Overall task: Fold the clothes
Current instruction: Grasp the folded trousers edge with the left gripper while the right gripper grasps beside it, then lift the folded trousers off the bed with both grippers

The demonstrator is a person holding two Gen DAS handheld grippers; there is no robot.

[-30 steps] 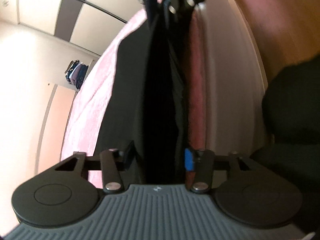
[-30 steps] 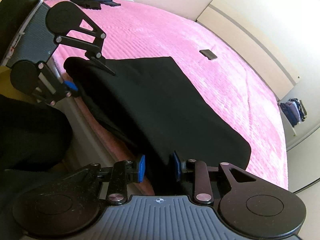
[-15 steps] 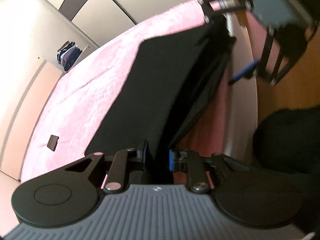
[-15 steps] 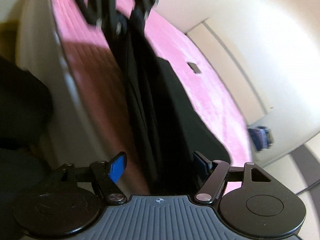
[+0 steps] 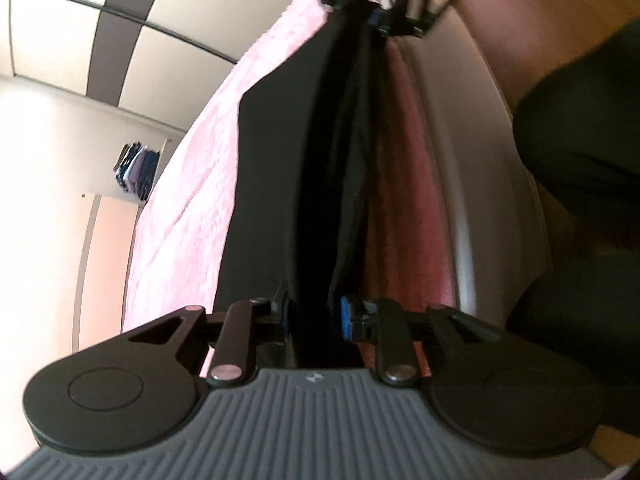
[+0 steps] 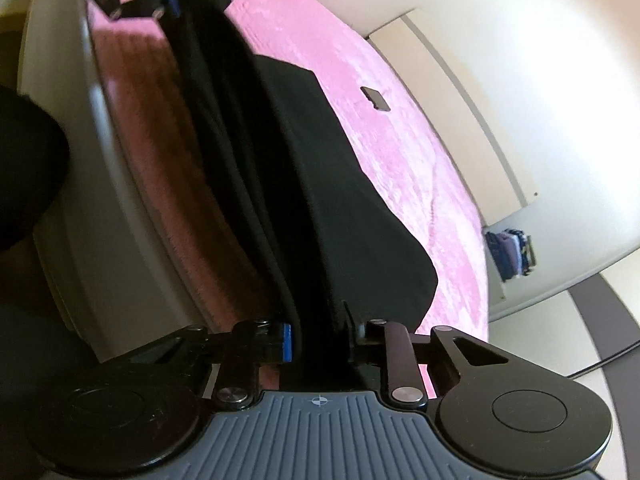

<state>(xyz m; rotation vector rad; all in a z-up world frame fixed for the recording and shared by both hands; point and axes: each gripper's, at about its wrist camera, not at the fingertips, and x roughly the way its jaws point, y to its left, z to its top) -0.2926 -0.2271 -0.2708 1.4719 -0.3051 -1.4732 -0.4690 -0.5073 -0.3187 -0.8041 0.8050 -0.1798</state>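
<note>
**Supervisor:** Report the work surface and the garment.

**Operator:** I see a bed (image 6: pixel 400 152) with a pink textured cover, bordered by a pale padded frame (image 6: pixel 100 200). The black garment (image 6: pixel 320 184) lies partly on the cover near the bed's edge. Its near edge is raised and stretched in a taut band between my two grippers; the rest spreads flat on the pink cover. In the left wrist view the same black garment (image 5: pixel 276 168) runs from the bottom of the frame to the top.

**Supervisor:** Gripper status?

**Operator:** Left gripper (image 5: pixel 316 316): both jaws pressed onto a bunched edge of the garment, blue pads against the cloth on each side. Right gripper (image 6: pixel 320 340): jaws likewise pinching the garment's edge, cloth filling the gap between them. Each gripper appears at the top of the other's view, at the far end of the stretched band.

**Supervisor:** Smaller items?

**Operator:** I note a stack of folded clothes (image 6: pixel 510 254) on a shelf in a pale wall unit beyond the bed, also visible in the left wrist view (image 5: pixel 136 172). One small dark flat object (image 6: pixel 375 98) lies on the pink cover, well apart from the garment. I cannot tell what it is.
</note>
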